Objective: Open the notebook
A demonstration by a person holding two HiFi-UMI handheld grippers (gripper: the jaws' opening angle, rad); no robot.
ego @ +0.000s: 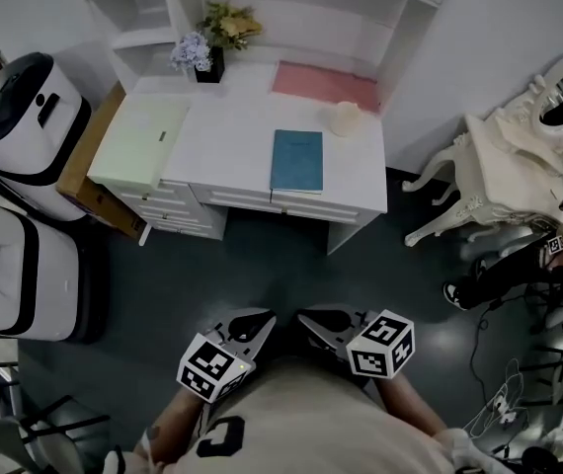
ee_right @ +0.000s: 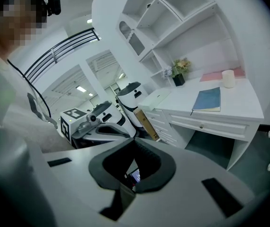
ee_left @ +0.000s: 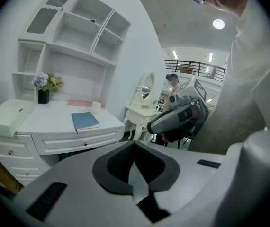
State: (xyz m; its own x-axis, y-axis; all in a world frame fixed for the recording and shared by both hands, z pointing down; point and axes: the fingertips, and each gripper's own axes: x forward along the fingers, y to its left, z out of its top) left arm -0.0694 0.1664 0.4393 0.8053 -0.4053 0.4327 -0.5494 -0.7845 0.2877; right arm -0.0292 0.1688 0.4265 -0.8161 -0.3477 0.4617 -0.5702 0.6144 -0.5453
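Observation:
A closed blue notebook [ego: 296, 161] lies flat near the front edge of a white desk [ego: 232, 136]. It also shows in the left gripper view [ee_left: 84, 120] and the right gripper view [ee_right: 208, 99]. Both grippers hang close to my body, well short of the desk, above dark floor. My left gripper [ego: 252, 319] is shut with nothing in it, its tips meeting [ee_left: 134, 144]. Beside it, my right gripper [ego: 319, 319] also has its tips together and holds nothing [ee_right: 135, 141]. The jaws point toward each other.
On the desk stand a pale green box [ego: 138, 141] at the left, a flower vase [ego: 207, 57], a pink pad [ego: 326, 85] and a white cup [ego: 344, 118]. White machines [ego: 25, 117] and cardboard [ego: 89, 171] stand left; an ornate white table [ego: 499, 166] and a person [ego: 519, 265] are right.

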